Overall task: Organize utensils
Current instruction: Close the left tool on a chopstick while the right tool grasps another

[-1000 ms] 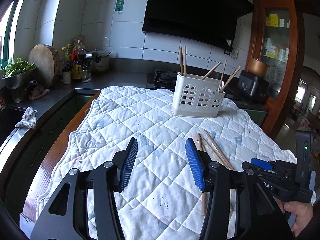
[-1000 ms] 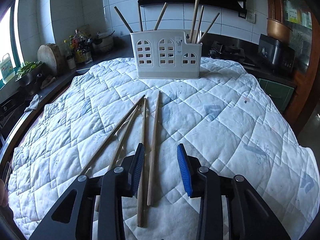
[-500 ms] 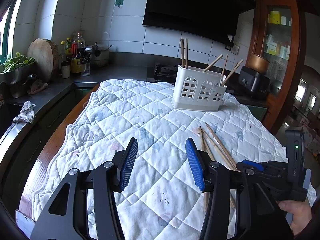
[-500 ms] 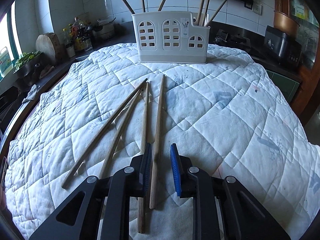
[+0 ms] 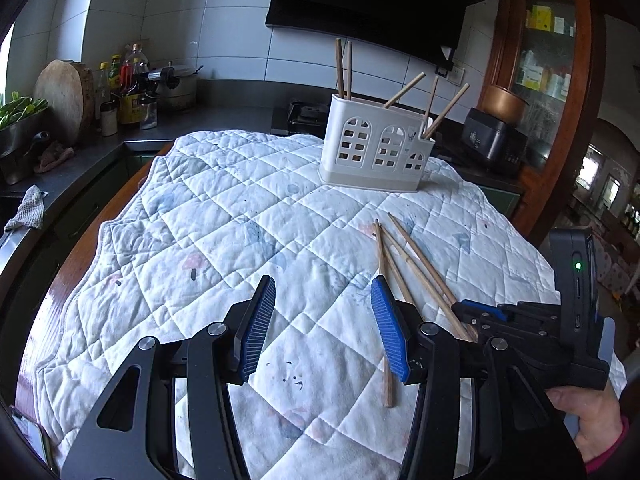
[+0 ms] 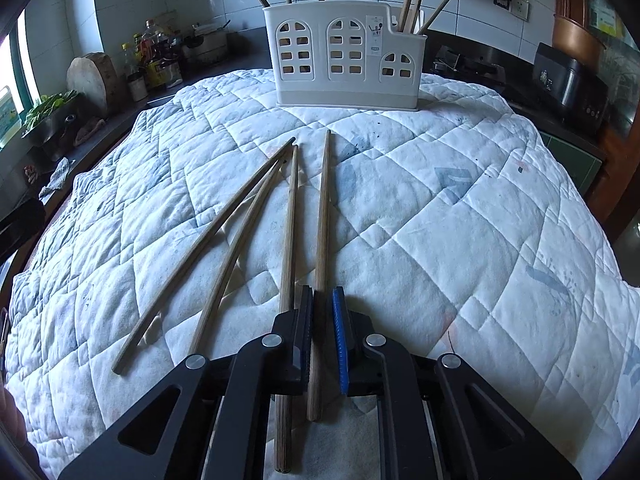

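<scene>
Several wooden chopsticks [image 6: 240,240] lie fanned on a white quilted cloth [image 6: 460,208]. My right gripper [image 6: 322,294] is closing tight on the rightmost chopstick [image 6: 323,208]; its pads press the stick near its near end, which still rests on the cloth. The neighbouring chopstick [image 6: 289,216] runs under the left finger. A white slotted utensil holder [image 6: 340,56] with several chopsticks upright in it stands at the cloth's far side. My left gripper [image 5: 322,284] hovers open over bare cloth, left of the chopsticks [image 5: 412,252] and the right gripper [image 5: 472,312].
A dark counter at the left carries bottles [image 5: 132,92], a round wooden board [image 5: 64,92] and a bowl of greens. A black appliance [image 5: 492,148] and a wooden cabinet [image 5: 548,80] stand right of the holder [image 5: 376,152]. A hand [image 5: 588,412] holds the right gripper.
The right gripper's jaws closed from wide apart onto the rightmost chopstick and sank toward the cloth. The left gripper dropped lower and closer to the cloth, still open.
</scene>
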Tool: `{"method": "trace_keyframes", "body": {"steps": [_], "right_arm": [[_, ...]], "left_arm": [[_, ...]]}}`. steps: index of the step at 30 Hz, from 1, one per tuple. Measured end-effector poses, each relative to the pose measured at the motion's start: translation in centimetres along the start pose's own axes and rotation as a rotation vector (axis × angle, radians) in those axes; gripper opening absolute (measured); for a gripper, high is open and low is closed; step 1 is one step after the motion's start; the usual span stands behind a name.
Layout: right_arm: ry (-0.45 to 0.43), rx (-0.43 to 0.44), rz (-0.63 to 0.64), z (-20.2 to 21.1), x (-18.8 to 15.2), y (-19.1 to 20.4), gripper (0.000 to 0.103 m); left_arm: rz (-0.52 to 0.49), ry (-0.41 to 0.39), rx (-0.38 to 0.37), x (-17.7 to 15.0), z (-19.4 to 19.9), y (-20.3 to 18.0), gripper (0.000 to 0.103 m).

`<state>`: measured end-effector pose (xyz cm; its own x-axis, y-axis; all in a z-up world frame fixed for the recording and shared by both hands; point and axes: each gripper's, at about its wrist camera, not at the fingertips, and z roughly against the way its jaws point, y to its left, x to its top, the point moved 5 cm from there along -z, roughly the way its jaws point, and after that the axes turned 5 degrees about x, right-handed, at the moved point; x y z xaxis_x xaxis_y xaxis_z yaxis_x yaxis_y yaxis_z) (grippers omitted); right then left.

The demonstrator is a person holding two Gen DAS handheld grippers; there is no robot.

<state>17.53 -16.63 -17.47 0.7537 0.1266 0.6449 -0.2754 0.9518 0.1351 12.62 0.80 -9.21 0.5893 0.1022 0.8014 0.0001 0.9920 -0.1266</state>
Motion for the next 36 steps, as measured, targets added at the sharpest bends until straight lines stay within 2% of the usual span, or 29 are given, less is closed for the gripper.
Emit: {"method": "trace_keyframes", "body": {"steps": [7,14,16,21,24,30,36], "right_arm": [[-0.039,0.007,-0.038,0.9,0.1,-0.7,0.007],[-0.085,0.015,-0.046,2.8,0.2,-1.1,0.007],[-0.097,0.017,-0.048,3.3,0.2,-1.2,0.007],[-0.115,0.025,-0.057,4.1,0.1,-1.4,0.007],[-0.121,0.029,-0.064,4.4,0.2,-1.6,0.007],[-0.135,0.036,-0.061,4.9,0.2,-1.3,0.007],[-0.145,0.041,-0.061,5.3,0.2,-1.0,0.007]], "left_arm": [[-0.016,0.088,-0.033,-1.7,-2.1,-1.8,0.05],[-0.053,0.131,-0.074,-2.7,-3.5,-4.2,0.048],[-0.058,0.147,-0.091,-2.9,-4.0,-4.7,0.036],[-0.038,0.188,-0.12,-3.3,-5.4,-5.0,0.032],[-0.033,0.209,-0.133,-3.5,-5.9,-5.1,0.022],[-0.002,0.263,-0.137,-3.9,-7.1,-4.7,0.02],[-0.044,0.27,-0.129,-3.9,-7.4,-5.5,0.019]]}}
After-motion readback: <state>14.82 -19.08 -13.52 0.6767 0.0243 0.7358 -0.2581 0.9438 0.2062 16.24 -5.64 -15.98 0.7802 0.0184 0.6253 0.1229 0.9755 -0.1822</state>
